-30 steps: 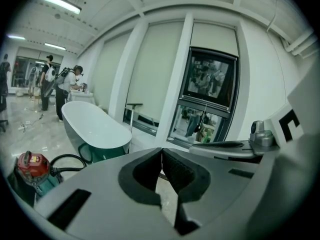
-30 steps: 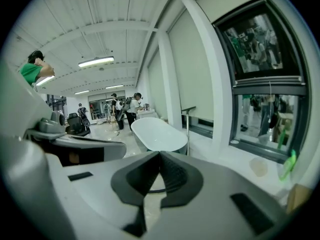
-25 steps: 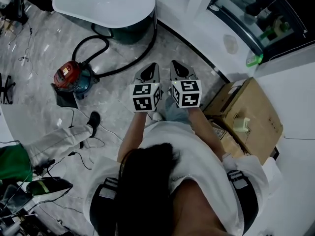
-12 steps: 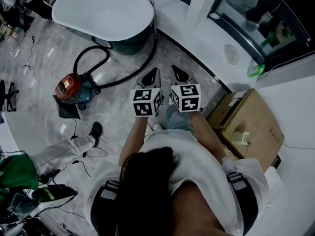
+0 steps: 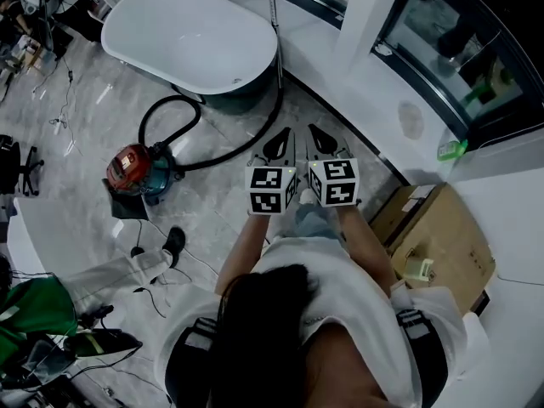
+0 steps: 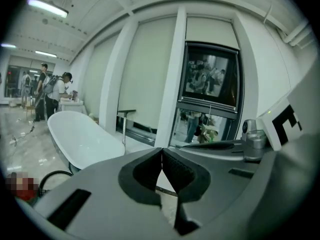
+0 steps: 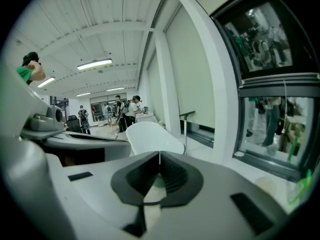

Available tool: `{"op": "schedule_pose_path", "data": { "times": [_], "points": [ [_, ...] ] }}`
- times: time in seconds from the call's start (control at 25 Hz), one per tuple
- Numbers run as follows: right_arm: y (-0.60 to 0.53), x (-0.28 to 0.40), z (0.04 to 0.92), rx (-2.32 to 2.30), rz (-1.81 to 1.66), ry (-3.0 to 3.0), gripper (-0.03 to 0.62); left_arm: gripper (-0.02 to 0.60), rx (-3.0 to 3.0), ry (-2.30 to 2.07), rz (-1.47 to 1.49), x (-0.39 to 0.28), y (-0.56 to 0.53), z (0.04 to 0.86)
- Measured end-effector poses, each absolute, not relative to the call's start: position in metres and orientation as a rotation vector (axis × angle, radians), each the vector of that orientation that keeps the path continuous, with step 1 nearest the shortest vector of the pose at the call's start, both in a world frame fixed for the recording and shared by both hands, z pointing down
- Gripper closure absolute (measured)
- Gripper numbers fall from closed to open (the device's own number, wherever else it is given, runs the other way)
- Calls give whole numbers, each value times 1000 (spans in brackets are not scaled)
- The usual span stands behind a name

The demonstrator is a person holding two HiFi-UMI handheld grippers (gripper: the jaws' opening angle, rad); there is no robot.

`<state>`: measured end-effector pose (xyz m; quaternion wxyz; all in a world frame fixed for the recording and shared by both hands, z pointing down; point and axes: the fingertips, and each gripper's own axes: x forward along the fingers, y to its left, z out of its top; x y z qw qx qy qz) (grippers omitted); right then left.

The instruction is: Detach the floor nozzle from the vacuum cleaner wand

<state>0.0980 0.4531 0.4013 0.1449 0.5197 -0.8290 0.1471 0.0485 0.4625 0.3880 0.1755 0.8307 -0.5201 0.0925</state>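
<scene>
A red and teal vacuum canister sits on the grey floor. Its black hose curves to a metal wand standing upright against the white bathtub. A dark T-shaped floor nozzle tops the wand; the same nozzle shows in the right gripper view. My left gripper and right gripper are held side by side in the air, well short of the wand. Both are shut with nothing between the pads, as the left gripper and right gripper show close up.
A cardboard box lies on the floor at right, below a white pillar and dark window. Someone's leg and black shoe reach in at left among loose cables. Several people stand far off beyond the tub.
Both grippers have moved forward together towards the tub and wand, staying shut. The tub, canister and box have slid down the head view.
</scene>
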Motion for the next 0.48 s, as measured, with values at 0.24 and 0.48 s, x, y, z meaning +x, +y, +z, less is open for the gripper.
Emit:
{"op": "schedule_pose_path", "data": {
  "times": [0.24,0.48],
  "points": [
    [416,106,398,1471,406,-2400,579,577,2293,-1525,223,49,425,382],
    [386,107,397,1423,389,-2429,579,577,2250,-1567,208,51,396,383]
  ]
}}
